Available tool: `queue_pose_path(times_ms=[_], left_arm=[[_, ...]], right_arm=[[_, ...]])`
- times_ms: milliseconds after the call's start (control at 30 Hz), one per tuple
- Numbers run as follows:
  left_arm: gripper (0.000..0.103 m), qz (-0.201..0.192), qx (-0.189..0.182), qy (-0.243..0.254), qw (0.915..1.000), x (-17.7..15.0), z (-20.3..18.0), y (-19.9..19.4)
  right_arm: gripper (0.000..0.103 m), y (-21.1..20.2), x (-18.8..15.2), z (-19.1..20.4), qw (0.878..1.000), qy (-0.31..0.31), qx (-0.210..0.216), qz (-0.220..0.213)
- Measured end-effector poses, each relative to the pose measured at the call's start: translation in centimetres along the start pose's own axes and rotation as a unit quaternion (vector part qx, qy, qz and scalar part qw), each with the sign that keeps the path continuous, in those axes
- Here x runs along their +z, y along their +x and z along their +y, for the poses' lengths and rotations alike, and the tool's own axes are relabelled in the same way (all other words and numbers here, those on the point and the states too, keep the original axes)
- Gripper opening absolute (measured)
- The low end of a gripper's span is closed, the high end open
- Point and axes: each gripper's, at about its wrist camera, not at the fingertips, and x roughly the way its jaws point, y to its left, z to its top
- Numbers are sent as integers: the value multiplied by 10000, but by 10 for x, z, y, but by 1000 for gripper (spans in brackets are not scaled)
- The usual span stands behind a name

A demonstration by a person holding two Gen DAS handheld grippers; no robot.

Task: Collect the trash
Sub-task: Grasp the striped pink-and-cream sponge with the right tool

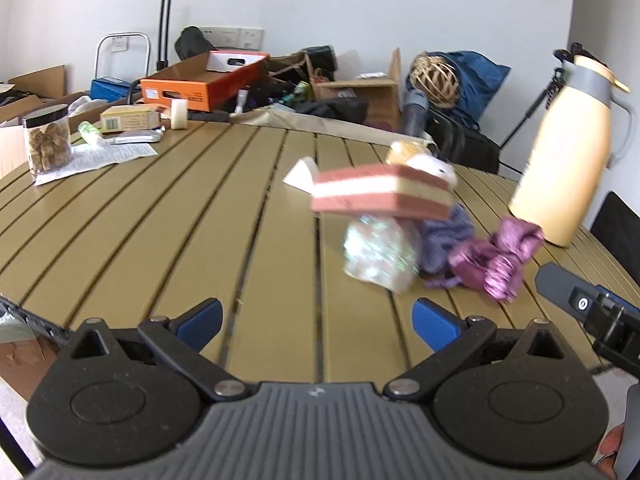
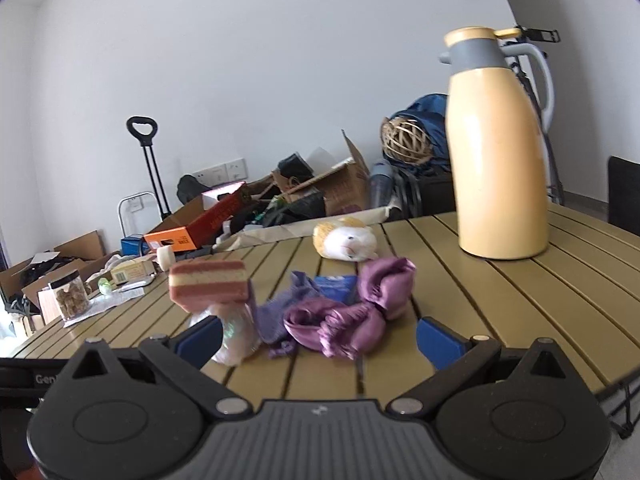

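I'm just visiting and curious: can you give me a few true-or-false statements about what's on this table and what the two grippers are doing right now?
1. The yellow jug stands upright on the table. True.
2. The left gripper is clamped on the purple cloth. False: its jaws are spread and hold nothing.
3. The pink sponge sits on top of a crumpled clear bag. True.
4. The right gripper is shut. False: it is open, with the cloth ahead of it.
5. The plush toy lies inside the orange box. False: it lies on the table, beyond the cloth.
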Motion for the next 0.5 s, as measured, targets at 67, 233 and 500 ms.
queue_pose_path(times_ms=[67,233,500], left_arm=[[103,-30,61,-27,10000,5,8,5],[103,-82,214,0,9997,17,26,17],[103,-85,375,-16,9993,31,52,32]], right_arm=[[103,10,5,8,9999,-36,116,-33],[103,37,14,32,9992,-179,354,-82],[103,90,20,67,9980,-383,473,178]])
